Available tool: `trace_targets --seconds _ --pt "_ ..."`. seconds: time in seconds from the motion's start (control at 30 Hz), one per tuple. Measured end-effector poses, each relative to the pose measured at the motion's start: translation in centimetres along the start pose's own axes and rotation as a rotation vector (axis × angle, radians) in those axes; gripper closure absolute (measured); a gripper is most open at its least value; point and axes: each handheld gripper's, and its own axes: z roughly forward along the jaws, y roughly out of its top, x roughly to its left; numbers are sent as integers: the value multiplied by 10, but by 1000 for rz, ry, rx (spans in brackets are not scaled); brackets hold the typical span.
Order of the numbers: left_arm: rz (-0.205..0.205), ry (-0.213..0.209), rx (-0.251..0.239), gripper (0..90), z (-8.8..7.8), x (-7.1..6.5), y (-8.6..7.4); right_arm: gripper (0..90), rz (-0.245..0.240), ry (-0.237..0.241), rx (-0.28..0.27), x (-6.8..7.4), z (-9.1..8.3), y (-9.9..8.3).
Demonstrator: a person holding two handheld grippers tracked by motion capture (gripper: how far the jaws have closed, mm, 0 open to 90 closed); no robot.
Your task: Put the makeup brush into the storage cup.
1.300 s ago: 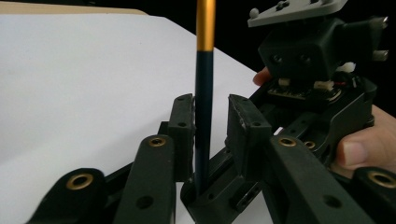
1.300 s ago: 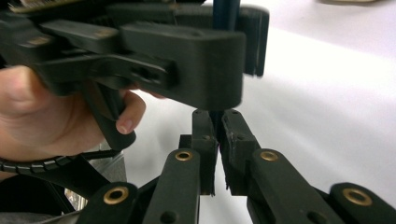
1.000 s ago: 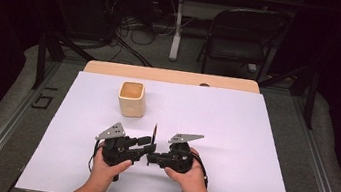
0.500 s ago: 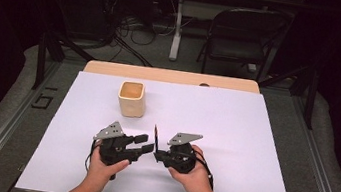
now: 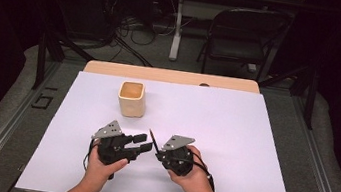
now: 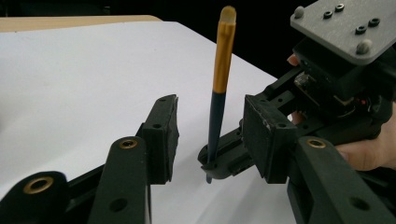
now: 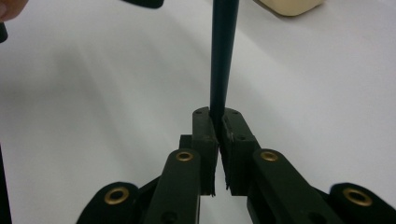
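Brush [image 5: 151,136] count, high view: one, upright over the near worktop [image 5: 233,135]; one cream cup [image 5: 131,98] farther off. Left gripper view: left gripper [image 6: 210,140] jaws, just closing, flank the thin, light, stiff handle without touching. Right gripper view: right gripper [image 7: 219,135] clenches its slippery-looking tip; grip higher up.
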Motion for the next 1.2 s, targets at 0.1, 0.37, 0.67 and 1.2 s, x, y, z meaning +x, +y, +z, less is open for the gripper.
trace_targets --seconds 0.1,0.37,0.67,1.2 --pt "2 -4 -10 581 -1 -1 1 853 -13 -1 9 4 2 0" --pt "3 4 -15 633 -4 -2 2 853 -43 -2 23 10 5 2" --pt "-4 16 -4 708 -5 -2 3 853 -53 -2 28 12 5 2" --pt "-23 20 -7 785 -6 -3 4 853 -62 1 38 13 7 2"
